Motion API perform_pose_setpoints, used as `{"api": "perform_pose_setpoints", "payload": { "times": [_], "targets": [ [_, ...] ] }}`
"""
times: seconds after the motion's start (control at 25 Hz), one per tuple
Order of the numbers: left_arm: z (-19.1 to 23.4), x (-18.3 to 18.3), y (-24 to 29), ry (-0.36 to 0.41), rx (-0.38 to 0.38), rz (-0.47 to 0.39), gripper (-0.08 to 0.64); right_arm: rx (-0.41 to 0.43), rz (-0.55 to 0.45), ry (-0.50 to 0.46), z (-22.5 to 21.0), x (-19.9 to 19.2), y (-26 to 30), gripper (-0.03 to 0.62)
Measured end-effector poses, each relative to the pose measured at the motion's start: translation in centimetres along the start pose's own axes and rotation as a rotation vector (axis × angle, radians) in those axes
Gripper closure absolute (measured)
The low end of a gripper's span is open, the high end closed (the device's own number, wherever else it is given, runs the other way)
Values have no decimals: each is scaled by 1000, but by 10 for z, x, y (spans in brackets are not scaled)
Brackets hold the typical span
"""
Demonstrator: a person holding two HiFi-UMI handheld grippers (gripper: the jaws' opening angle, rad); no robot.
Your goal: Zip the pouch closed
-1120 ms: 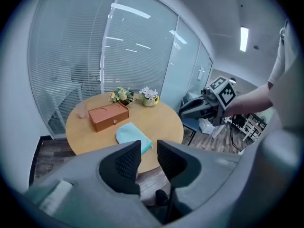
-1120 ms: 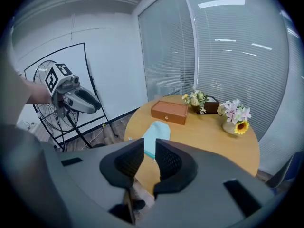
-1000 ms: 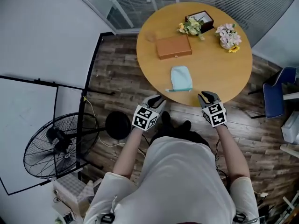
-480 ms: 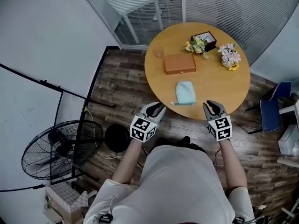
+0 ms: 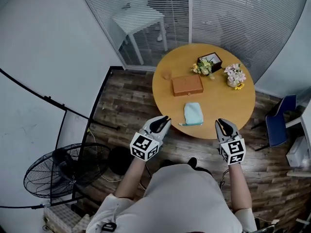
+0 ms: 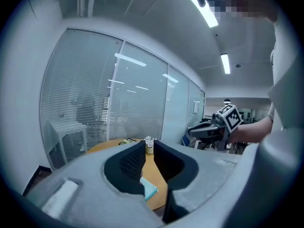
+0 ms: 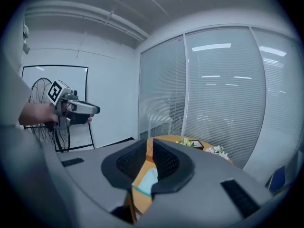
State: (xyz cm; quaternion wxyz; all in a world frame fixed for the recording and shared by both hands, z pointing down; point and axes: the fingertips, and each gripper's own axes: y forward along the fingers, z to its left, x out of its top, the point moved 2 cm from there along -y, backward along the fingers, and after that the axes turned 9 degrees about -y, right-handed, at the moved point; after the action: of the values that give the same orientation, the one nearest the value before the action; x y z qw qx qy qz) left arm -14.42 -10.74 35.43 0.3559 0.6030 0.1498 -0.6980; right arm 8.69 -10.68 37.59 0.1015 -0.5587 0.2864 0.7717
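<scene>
So the biggest thing here is the glass wall with white blinds (image 5: 218, 13), seen at the far side. In front of it a round, light wooden table (image 5: 228, 106) is set on the dark plank floor. A black standing fan (image 5: 58, 171) is parked well off to the near left.

The left gripper (image 5: 165, 121) and the right gripper (image 5: 222, 124) are held up in the air just short of the table's near edge, one to each side, and neither is touching anything. The left jaws are kept only a narrow gap apart, with nothing held between them. The right jaws have just been closing, a slim gap is left, and nothing is caught in there either.

On the table, a flat brown leather-look rectangular case (image 5: 187, 85) is laid near the middle. The small pale-blue fabric pouch (image 5: 193, 113) is found just nearer than that, close to the near edge and roughly between the two grippers. Whether its zip is done up can't be made out. Two little flower bunches (image 5: 234, 75) are placed at the far right.
</scene>
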Motion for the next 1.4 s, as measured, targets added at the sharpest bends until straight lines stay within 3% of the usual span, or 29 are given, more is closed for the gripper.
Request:
{"api": "perform_pose_setpoints", "payload": {
  "times": [0.32, 1.4],
  "targets": [
    [3, 12, -11, 32, -11, -25, 528, -64, -42, -35, -3, 27, -21, 583],
    [-15, 6, -13, 27, -63, -26, 541, -76, -84, -20, 7, 31, -36, 589]
  ]
}}
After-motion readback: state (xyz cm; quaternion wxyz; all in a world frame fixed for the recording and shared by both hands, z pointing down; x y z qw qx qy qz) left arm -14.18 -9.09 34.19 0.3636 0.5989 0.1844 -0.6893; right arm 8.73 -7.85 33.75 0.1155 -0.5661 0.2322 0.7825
